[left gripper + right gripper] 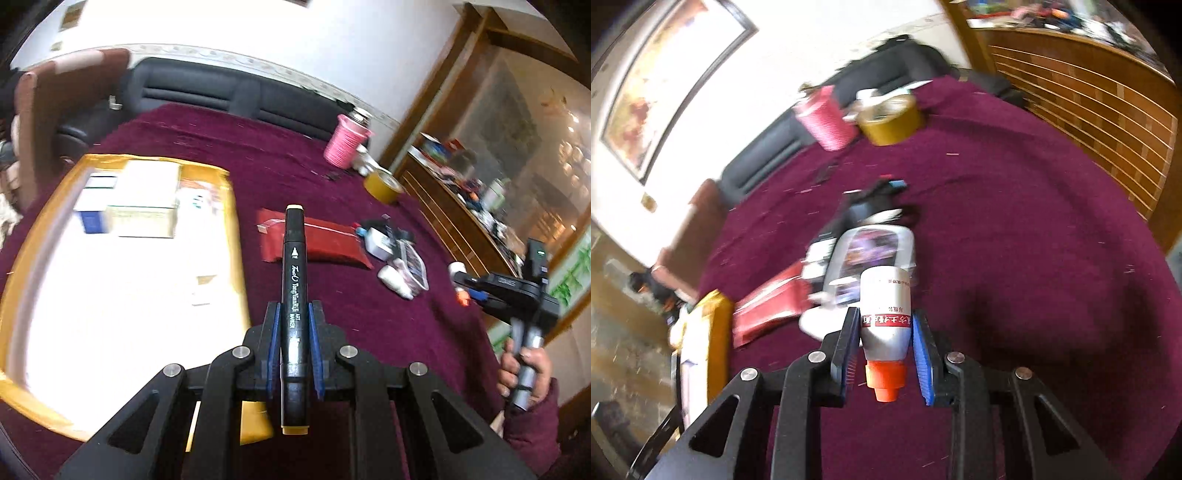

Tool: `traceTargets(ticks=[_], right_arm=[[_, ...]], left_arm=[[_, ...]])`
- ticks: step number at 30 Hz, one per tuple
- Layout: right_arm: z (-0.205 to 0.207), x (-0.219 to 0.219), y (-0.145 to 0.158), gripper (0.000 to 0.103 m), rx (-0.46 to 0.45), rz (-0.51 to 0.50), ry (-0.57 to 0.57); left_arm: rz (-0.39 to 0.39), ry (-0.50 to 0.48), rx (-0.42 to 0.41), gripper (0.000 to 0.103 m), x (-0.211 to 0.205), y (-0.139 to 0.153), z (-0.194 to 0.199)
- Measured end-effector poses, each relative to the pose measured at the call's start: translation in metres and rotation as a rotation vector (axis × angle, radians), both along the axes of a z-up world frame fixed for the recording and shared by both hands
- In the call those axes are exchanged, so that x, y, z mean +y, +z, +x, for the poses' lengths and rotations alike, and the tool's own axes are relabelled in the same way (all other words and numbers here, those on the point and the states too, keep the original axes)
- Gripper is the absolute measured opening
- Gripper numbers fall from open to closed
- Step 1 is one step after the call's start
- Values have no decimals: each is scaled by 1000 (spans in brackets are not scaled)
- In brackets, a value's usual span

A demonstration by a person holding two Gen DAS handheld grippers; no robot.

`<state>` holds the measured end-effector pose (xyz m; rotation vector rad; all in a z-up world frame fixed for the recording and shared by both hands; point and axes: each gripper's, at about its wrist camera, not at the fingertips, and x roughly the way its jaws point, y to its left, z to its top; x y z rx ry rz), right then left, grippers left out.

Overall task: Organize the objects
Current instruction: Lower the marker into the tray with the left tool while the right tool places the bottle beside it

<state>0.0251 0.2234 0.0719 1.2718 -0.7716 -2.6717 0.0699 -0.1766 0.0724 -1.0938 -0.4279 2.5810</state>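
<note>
Left wrist view: the left gripper [294, 345] is squeezed tight on a long black art marker with white writing [293, 280]. The marker points toward 12 o'clock, with a pale cap at its far end and a yellow cap at its near end. It hangs above a table under a dark purple cloth [332, 173]. At 9 o'clock sits a big yellow cardboard box [236, 236] with white and blue packets inside, all blurry. Just past the marker tip lies a flat red pouch [325, 243]. At 2 o'clock from the pouch is a small pile of white and black odds and ends [397, 254]. Far off at 1 o'clock stand a pink ribbed cup [345, 142] and a yellow roll of tape [384, 186]. At 4 o'clock a hand [524, 373] holds the grey handle of the right gripper [463, 286].

Right wrist view: the right gripper [886, 332] is closed partway and pinches a white plastic bottle with an orange cap [884, 306]. The cap points toward 6 o'clock. The bottle is up off the purple cloth. Behind it, at 12 o'clock, lies the blurry pile. The red pouch is at 9 o'clock, with the yellow box beyond it.
</note>
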Motion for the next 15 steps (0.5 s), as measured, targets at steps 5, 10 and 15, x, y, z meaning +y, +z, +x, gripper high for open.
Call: traceTargets(ticks=[5, 10, 15], right_arm=[[-4, -73, 11, 30, 5, -63, 193], [-7, -154, 11, 30, -9, -64, 366], [-17, -230, 9, 30, -23, -53, 500]], left_arm=[[-22, 98, -12, 14, -34, -5, 7], [-30, 175, -71, 14, -64, -20, 5], [-60, 196, -114, 14, -86, -26, -14]])
